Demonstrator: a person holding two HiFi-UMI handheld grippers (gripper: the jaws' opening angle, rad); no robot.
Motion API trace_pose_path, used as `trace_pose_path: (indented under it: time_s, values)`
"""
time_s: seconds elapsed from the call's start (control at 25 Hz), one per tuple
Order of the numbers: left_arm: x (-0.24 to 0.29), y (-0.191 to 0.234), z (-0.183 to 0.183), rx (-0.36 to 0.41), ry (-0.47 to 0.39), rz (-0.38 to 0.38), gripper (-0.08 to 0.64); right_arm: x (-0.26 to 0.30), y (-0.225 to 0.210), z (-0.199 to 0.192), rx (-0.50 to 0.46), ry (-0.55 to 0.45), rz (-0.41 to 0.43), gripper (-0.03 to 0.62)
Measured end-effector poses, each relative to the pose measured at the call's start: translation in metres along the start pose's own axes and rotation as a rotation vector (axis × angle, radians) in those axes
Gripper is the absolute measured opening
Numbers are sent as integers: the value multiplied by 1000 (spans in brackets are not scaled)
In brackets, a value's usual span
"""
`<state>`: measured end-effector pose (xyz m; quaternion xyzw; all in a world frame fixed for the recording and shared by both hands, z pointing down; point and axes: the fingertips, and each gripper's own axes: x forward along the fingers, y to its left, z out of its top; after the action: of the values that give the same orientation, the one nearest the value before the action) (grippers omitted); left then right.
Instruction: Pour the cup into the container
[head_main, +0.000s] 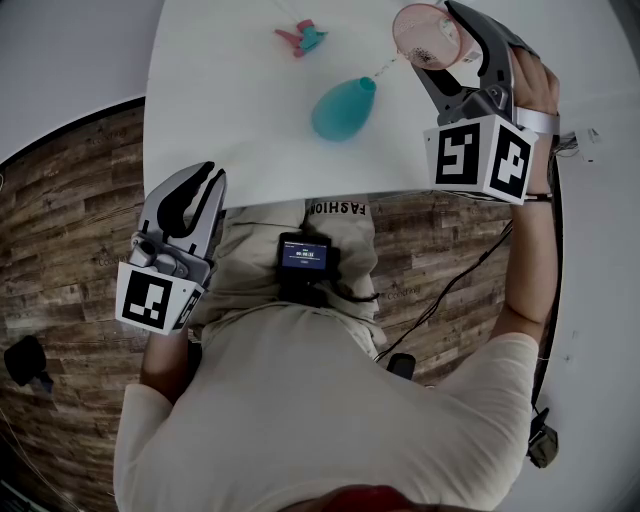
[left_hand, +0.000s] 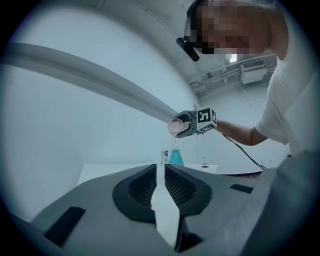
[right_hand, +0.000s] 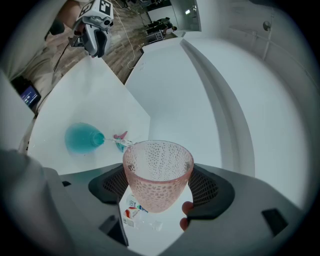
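Note:
My right gripper (head_main: 443, 32) is shut on a pink dimpled cup (head_main: 427, 34), held tilted above the white table (head_main: 230, 120). A thin stream (head_main: 385, 67) runs from the cup's rim toward the mouth of a teal bulb-shaped container (head_main: 342, 108). In the right gripper view the cup (right_hand: 158, 175) sits between the pads, and the container (right_hand: 82, 138) lies below to the left. My left gripper (head_main: 203, 185) hovers at the table's front edge, shut with nothing in it. From the left gripper view (left_hand: 161, 172), the container (left_hand: 176, 157) stands far ahead under the cup (left_hand: 176, 126).
A small pink and teal object (head_main: 300, 38) lies at the table's far side. A small clear labelled bottle (right_hand: 132, 212) is under the cup. The table's front edge (head_main: 300, 200) borders a wood floor (head_main: 70, 210). A black cable (head_main: 450, 290) trails on the right.

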<state>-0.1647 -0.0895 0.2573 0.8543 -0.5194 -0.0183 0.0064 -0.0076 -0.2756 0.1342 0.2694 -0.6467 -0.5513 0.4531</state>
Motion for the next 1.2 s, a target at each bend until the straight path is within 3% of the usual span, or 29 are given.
trace_pose_path:
  time_s: [1.2]
  values:
    - [-3, 4, -2, -2, 3, 10, 57, -3, -6, 4, -83, 4, -59, 373]
